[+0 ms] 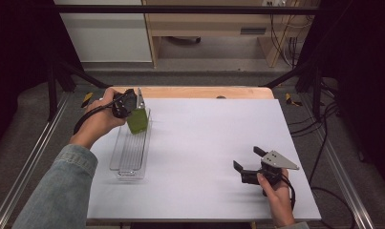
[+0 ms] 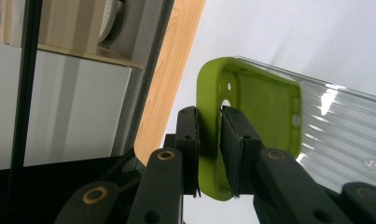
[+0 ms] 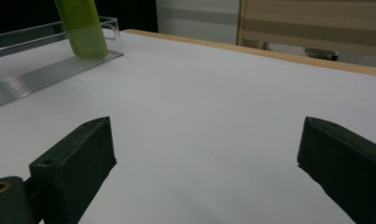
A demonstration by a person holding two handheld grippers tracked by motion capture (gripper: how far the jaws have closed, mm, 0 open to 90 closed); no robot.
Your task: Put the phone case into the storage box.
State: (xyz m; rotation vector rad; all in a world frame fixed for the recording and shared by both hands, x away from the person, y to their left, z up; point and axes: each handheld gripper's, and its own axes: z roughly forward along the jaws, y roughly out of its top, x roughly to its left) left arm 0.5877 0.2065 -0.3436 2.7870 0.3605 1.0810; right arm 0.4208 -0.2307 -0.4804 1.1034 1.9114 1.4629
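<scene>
A lime-green phone case (image 1: 137, 121) hangs over the far end of a clear plastic tray (image 1: 130, 151) at the left of the table. My left gripper (image 1: 132, 106) is shut on it. In the left gripper view the two pads pinch the green phone case (image 2: 265, 105) by its rim, with the left gripper (image 2: 209, 149) clamped near the case's camera hole and the clear tray (image 2: 344, 126) behind. My right gripper (image 1: 249, 159) rests near the table's front right, open with nothing between its jaws. In the right gripper view the right gripper (image 3: 206, 154) stands wide over bare table, with the green case (image 3: 83, 28) and tray (image 3: 45, 70) far off.
The table top (image 1: 204, 143) is a white sheet with a wooden edge (image 1: 199, 91) at the back. Black frame posts (image 1: 51, 81) stand at both back corners, and cables (image 1: 319, 138) hang down the right side.
</scene>
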